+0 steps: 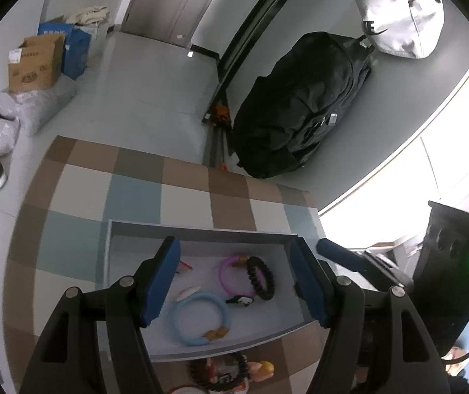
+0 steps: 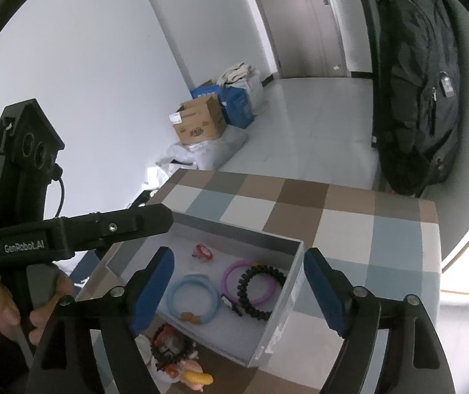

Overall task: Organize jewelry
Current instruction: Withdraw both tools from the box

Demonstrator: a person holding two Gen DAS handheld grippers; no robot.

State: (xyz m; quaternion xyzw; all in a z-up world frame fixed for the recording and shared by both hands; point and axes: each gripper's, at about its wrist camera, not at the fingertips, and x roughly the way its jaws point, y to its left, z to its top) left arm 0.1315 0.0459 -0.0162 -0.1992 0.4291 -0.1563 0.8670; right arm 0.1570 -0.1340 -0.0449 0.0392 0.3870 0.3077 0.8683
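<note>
Jewelry sorting partly done: several pieces in the tray, a small pile left outside.

Grey tray (image 1: 198,231) on the checkered table (image 1: 136,193) holds a blue bracelet (image 1: 200,320), pink bracelet (image 1: 231,274), black beaded bracelet (image 1: 260,277) and a small red piece (image 2: 204,251), all ahead between the fingers. Left gripper (image 1: 234,285) and right gripper (image 2: 239,292) both stand wide, nothing held. Leftover pile (image 2: 175,358) with a dark bead bracelet sits below the fingertips, on the near side of the tray wall; likely next.

Shallow grey rectangular box (image 2: 291,282) holds a light-blue ring bracelet (image 2: 192,298), a pink ring bracelet (image 2: 231,271) overlapped by a black beaded bracelet (image 2: 259,292), and a small red item (image 2: 203,250), possibly a charm.
</note>
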